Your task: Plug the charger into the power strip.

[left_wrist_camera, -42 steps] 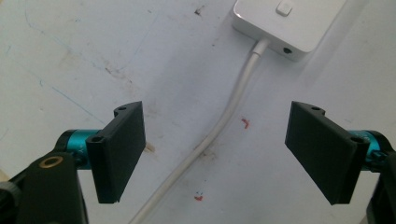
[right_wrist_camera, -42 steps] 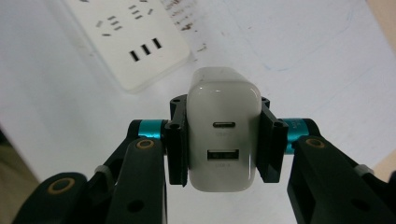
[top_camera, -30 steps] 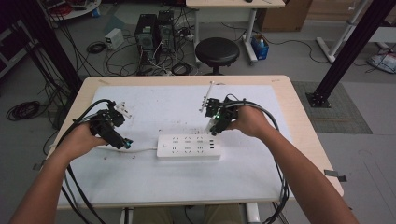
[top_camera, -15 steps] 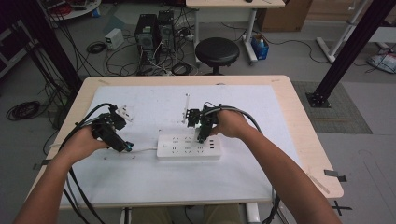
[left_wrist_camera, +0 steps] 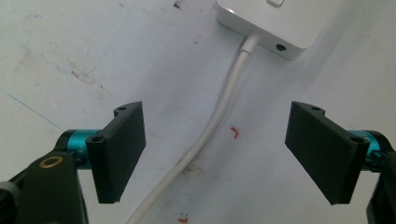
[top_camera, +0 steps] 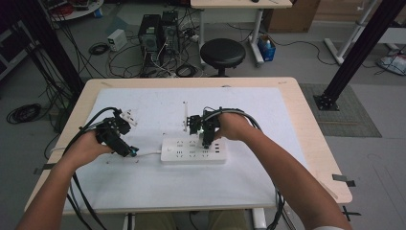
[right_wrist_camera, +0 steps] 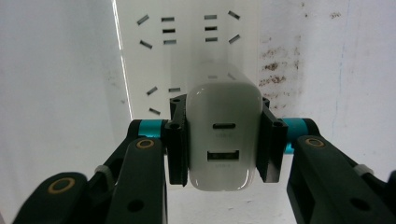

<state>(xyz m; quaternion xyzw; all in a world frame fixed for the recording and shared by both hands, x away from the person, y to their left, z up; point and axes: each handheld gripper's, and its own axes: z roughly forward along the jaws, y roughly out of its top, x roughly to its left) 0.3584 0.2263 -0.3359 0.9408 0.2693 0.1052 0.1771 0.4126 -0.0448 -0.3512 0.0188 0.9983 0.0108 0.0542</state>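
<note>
On white charger [right_wrist_camera: 223,135], no legible writing, tool [right_wrist_camera: 223,140] clamped

Overhead view of the worktop [top_camera: 143,187], covered by a white sheet. A white power strip [top_camera: 193,151] lies near the centre, its cord running off to the left. The right gripper [top_camera: 207,142] points down over the strip's upper right part. The left gripper [top_camera: 130,152] rests just beside the cord, left of the strip. A black stool [top_camera: 222,51] stands beyond the far edge.
</note>
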